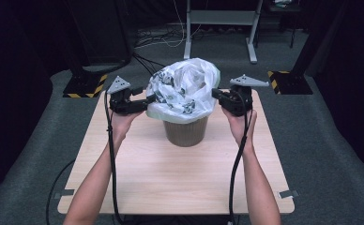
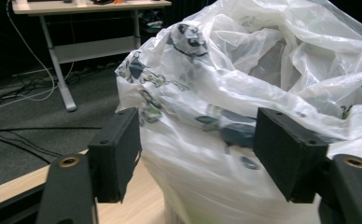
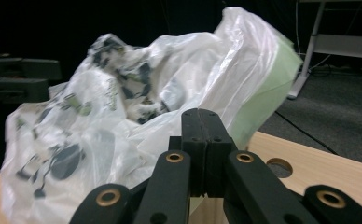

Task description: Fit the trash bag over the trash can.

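Nearest me it's just bare wooden surface and my two forearms coming in. Further out, my left gripper sits at the left side of the plastic bag, fingers spread fairly wide with the film bulging between them, not pinched as far as I can see. My right gripper is at the right edge, fingers clamped fully together; can't tell if any film is caught between them. Working both sides makes sense for pulling the liner over the rim. The bag stands puffed up in the brown bin mid-surface; the bin's contents are hidden.
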Available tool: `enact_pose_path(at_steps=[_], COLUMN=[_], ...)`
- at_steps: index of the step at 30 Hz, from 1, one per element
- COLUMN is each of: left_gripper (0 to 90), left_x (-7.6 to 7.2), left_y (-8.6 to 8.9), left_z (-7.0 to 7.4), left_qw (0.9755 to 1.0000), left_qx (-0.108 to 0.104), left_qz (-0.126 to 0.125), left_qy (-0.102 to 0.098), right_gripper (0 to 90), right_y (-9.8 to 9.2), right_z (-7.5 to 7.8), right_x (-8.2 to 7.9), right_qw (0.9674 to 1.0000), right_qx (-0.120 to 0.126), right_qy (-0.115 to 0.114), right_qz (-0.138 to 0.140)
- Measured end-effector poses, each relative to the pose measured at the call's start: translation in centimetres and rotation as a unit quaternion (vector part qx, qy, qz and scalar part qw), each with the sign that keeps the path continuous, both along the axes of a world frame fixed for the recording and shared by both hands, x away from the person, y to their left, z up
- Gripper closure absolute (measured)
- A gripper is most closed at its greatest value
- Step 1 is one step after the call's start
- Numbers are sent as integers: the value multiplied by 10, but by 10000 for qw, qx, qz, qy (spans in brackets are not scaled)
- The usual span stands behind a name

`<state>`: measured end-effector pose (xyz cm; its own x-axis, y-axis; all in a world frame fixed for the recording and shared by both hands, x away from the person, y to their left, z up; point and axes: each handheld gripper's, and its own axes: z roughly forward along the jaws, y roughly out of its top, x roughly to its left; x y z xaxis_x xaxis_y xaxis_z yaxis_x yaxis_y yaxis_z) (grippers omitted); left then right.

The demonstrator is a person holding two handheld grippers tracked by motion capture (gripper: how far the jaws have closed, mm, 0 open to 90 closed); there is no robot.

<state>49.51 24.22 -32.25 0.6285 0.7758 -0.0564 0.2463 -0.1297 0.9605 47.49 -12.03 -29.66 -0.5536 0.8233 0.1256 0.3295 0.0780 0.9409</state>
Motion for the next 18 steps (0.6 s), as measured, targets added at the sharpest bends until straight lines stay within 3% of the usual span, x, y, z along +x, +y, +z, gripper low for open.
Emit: enact_pose_path(at_steps=[7,11,14,18], left_gripper=[266,279,441,635], left_x=[-2,-2,-3,-3], left_y=[-1,-1,-2,-4], left_z=[1,1,0,-2], left_qw=[10000,9999,9998,9993], left_qx=[-4,56,87,188], left_qz=[-29,-110,-191,-327], left_qy=[18,44,13,-4], right_gripper=[885,704,579,521], right_y=[14,14,5,-7], right_z=[-3,2,10,21], right_x=[-15,-20,-18,-8], right_qw=[9995,9993,9994,9994], right_qx=[-183,-119,46,171], right_qy=[-135,-233,-282,-301], right_qz=[202,254,178,-22])
